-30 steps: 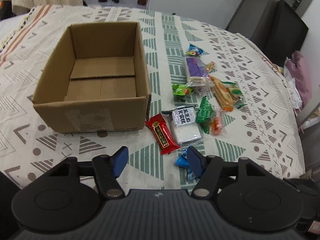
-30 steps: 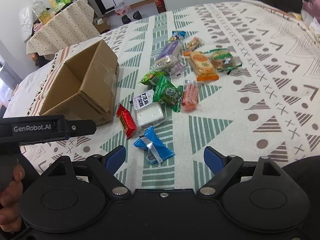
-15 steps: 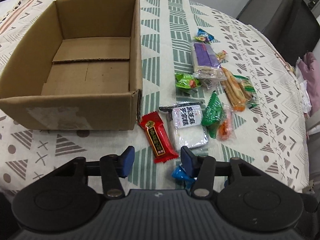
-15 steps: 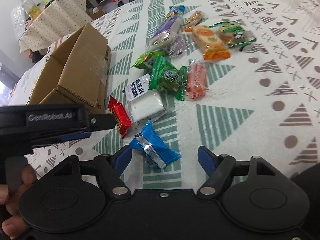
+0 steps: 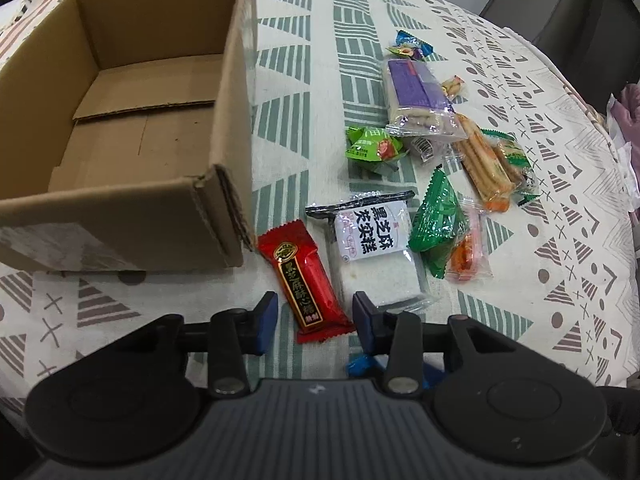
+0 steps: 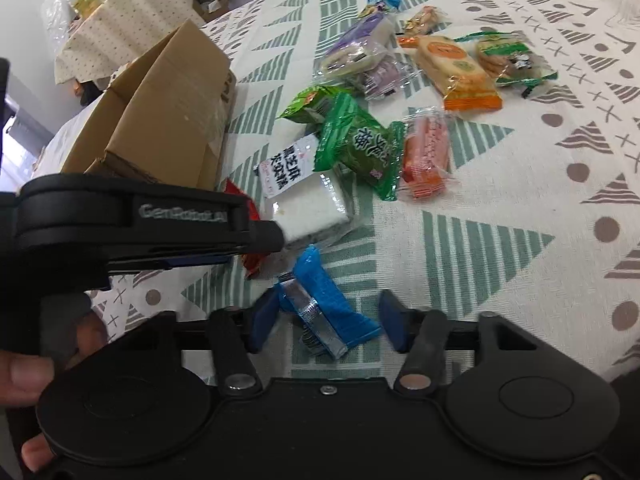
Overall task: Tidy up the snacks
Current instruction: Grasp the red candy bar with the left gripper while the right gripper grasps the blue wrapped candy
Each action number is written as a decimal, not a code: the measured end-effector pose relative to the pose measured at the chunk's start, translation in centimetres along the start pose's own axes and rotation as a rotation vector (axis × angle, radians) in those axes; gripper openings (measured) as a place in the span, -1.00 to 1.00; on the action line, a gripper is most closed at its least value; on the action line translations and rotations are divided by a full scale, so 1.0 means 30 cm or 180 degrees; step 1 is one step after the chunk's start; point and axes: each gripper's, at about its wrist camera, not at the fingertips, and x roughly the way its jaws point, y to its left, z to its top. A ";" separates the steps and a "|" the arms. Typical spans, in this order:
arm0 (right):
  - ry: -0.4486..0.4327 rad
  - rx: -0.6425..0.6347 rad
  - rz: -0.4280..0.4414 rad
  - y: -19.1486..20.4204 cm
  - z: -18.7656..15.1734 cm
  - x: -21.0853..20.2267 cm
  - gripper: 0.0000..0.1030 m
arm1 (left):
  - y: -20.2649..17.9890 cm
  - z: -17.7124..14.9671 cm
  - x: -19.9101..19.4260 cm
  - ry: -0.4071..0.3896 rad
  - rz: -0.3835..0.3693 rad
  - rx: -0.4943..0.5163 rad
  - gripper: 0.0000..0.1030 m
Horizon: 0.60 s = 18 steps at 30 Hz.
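Note:
An empty cardboard box (image 5: 132,128) (image 6: 168,120) stands open on the patterned cloth. Just right of its corner lies a red snack bar (image 5: 306,280), and my left gripper (image 5: 314,322) is open with its blue fingers on either side of the bar's near end. A white rice-cake pack (image 5: 374,252) (image 6: 304,196) lies beside the bar. In the right wrist view my right gripper (image 6: 326,326) is open around a blue snack packet (image 6: 324,308). The left gripper's black body (image 6: 132,220) covers most of the red bar there.
Several more snacks lie past these: a green packet (image 5: 438,220) (image 6: 360,148), an orange-pink one (image 6: 426,156), a purple pack (image 5: 416,96), biscuit packs (image 6: 456,72). A hand (image 6: 24,372) holds the left gripper. The cloth drops off at the right edge (image 5: 624,320).
Both grippers moved forward and down. The left one has come to straddle the red bar's near end and narrowed; the right one now straddles the blue packet.

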 end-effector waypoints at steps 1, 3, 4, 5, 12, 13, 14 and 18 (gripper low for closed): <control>0.0015 0.0052 0.0027 -0.010 -0.002 0.001 -0.47 | -0.002 -0.002 0.000 -0.0015 -0.0017 0.0009 -0.44; -0.0003 0.0084 0.0047 -0.016 -0.003 -0.008 -0.49 | -0.010 -0.005 -0.003 -0.0059 -0.0015 0.0047 -0.52; -0.0013 0.0081 0.0046 -0.016 -0.005 -0.011 -0.50 | -0.015 -0.007 -0.005 -0.0081 0.0001 0.0074 -0.56; -0.0025 0.0086 0.0046 -0.016 -0.007 -0.015 -0.50 | -0.017 -0.008 -0.008 -0.0092 0.0009 0.0081 -0.57; -0.0171 0.0181 0.0013 -0.029 -0.015 -0.060 -0.51 | -0.012 -0.017 -0.052 -0.0153 0.0018 0.0127 -0.67; -0.0198 0.0175 0.0012 -0.027 -0.015 -0.064 -0.51 | -0.012 -0.019 -0.063 -0.0168 0.0007 0.0133 -0.67; -0.0224 0.0174 0.0016 -0.025 -0.016 -0.072 -0.51 | -0.012 -0.020 -0.076 -0.0190 -0.0004 0.0141 -0.67; -0.0326 0.0188 0.0034 -0.015 -0.012 -0.104 -0.51 | -0.017 -0.023 -0.131 -0.0279 -0.0057 0.0178 -0.67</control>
